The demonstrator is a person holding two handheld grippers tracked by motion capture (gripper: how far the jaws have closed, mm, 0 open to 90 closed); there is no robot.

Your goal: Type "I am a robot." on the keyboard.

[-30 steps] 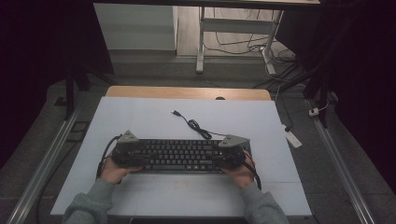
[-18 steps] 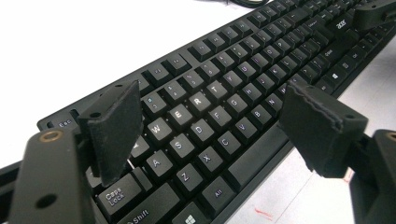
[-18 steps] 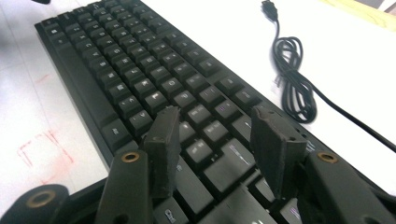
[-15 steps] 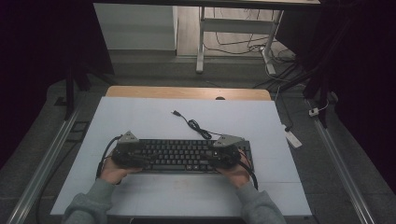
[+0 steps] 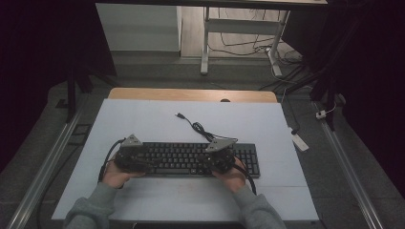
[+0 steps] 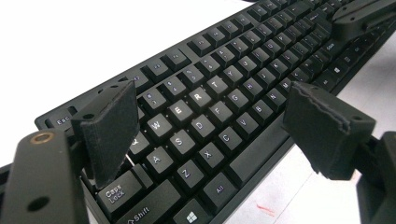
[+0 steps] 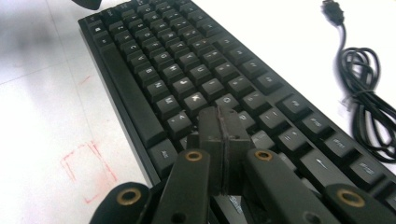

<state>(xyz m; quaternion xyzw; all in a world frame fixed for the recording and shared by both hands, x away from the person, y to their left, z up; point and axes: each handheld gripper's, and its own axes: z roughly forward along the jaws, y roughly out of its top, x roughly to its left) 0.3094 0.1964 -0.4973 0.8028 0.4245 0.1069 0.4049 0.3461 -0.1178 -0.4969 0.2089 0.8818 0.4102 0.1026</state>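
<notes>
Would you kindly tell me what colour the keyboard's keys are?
The keyboard has black keys with pale lettering, clearest in the left gripper view.

A: Seen from the high view, the room is dim; only the pale tabletop (image 5: 157, 119) catches light, and everything beyond its left and right edges falls into near-black. The black keyboard (image 5: 191, 160) keeps little detail.

B: The gripper views run far brighter. Around the keyboard (image 6: 219, 88) the tabletop (image 6: 93, 28) blows out to plain white, and key legends stay sharp mid-frame.

A: Close in, the fingers (image 6: 112, 126) go soft. In the right gripper view the tabletop (image 7: 42, 60) left of the keyboard (image 7: 187, 70) is smeared, and the coiled cable (image 7: 369, 93) lies against white glare.
</notes>
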